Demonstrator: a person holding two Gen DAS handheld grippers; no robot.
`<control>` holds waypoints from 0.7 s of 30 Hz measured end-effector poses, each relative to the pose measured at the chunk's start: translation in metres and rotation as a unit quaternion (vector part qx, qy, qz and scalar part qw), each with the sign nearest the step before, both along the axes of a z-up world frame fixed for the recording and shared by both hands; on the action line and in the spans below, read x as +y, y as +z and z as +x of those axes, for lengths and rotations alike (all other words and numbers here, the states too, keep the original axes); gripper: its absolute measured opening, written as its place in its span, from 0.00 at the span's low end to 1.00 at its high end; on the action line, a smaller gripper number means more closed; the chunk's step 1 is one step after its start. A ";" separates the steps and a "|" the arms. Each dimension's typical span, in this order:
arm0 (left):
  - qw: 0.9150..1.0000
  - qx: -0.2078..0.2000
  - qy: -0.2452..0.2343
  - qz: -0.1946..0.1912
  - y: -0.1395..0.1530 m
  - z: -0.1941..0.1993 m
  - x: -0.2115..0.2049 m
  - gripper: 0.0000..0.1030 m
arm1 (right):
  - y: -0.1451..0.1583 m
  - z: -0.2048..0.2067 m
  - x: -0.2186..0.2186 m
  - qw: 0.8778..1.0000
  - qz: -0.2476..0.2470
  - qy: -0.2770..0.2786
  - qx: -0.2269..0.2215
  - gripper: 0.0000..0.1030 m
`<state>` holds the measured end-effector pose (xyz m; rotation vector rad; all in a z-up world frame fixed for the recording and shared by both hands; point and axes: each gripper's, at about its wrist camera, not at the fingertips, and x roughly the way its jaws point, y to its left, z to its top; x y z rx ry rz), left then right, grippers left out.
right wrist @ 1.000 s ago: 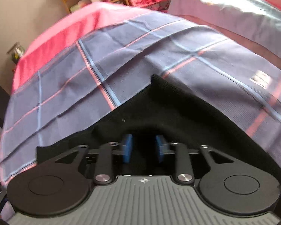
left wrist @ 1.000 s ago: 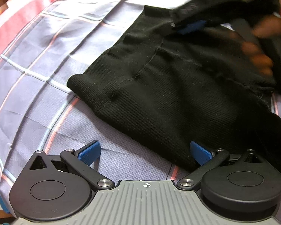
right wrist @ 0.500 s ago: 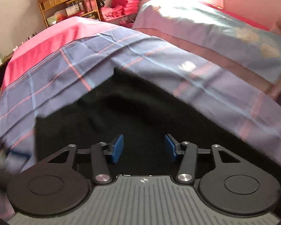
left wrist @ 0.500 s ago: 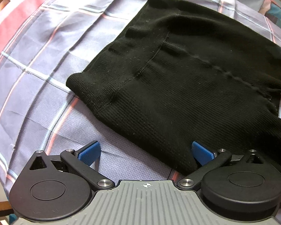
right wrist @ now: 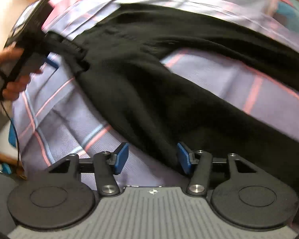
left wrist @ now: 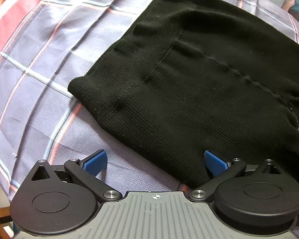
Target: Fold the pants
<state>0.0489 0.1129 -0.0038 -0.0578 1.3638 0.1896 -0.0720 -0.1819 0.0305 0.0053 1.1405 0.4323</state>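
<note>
Since the earlier frame, the right gripper (right wrist: 152, 157) had swung away from the middle of the pants (left wrist: 199, 83) to their near edge, while the left gripper (left wrist: 155, 162) had shifted only slightly along the waist end. Left wrist view: the left gripper's blue pads (left wrist: 94, 162) stood wide apart and gripped nothing; the pad on the left side hung over bare bedsheet (left wrist: 49, 49), the one on the right sat at the near hem of the black pants, and whether it touched the cloth could not be told. Ahead of that gripper the knitted pants lay flat on the plaid sheet, a seam running away from the jaws, the fabric spreading forward and toward the right side of the gripper. Right wrist view, blurred by motion: the right gripper's jaws were part open and opening, with the edge of one pant leg (right wrist: 149, 109) crossing the gap between them and neither pad visibly pressing on it. Beyond these jaws the two legs forked apart, showing a wedge of sheet between them. Farther off, up and to the left side of the right gripper, the person's hand (right wrist: 12, 67) held the left gripper (right wrist: 49, 59) at the waist end of the pants.
</note>
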 end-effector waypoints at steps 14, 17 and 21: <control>0.975 -0.015 0.056 -0.215 0.005 0.011 0.037 1.00 | 0.012 -0.073 -0.150 0.941 0.047 -0.336 -0.007 0.56; 0.960 -0.014 0.079 -0.267 0.003 0.005 0.059 1.00 | 0.002 -0.086 -0.183 0.905 0.049 -0.422 0.003 0.55; 0.952 -0.018 0.097 -0.291 0.000 -0.001 0.068 1.00 | -0.014 -0.090 -0.223 0.852 0.076 -0.519 -0.002 0.55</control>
